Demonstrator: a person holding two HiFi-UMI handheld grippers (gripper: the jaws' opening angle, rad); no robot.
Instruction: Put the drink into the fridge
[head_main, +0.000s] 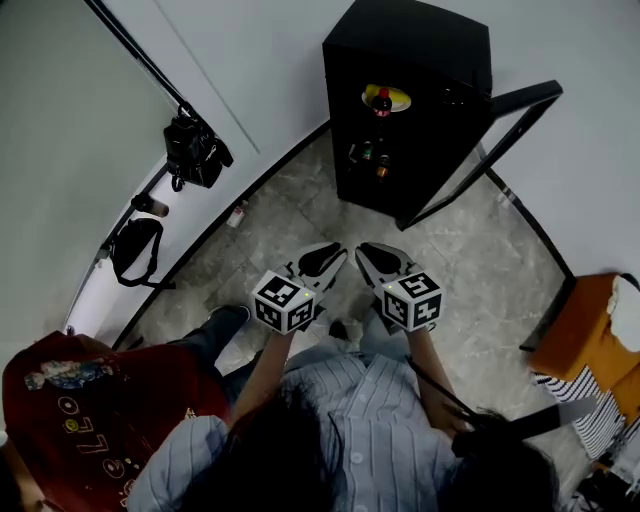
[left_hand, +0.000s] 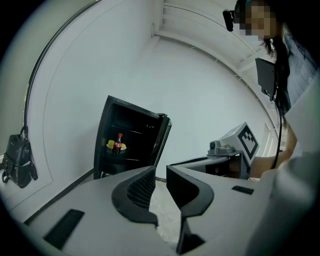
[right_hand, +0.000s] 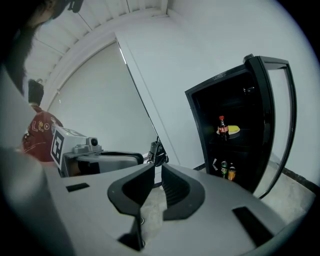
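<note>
A cola bottle (head_main: 382, 101) with a red cap stands on a yellow plate (head_main: 398, 98) on the upper shelf of the black fridge (head_main: 440, 60), whose glass door (head_main: 500, 140) swings open to the right. The bottle also shows in the left gripper view (left_hand: 119, 143) and the right gripper view (right_hand: 222, 126). My left gripper (head_main: 322, 258) (left_hand: 160, 170) and right gripper (head_main: 378, 260) (right_hand: 158, 167) hover side by side over the floor, well short of the fridge. Both have their jaws nearly together with only a slim gap and nothing between them.
Two cans (right_hand: 227, 170) sit on a lower fridge shelf. Black bags (head_main: 195, 150) (head_main: 135, 250) hang by the left wall, with a small bottle (head_main: 237, 214) on the floor at the baseboard. An orange seat (head_main: 585, 330) stands at right. A person in a red shirt (head_main: 90, 420) is at lower left.
</note>
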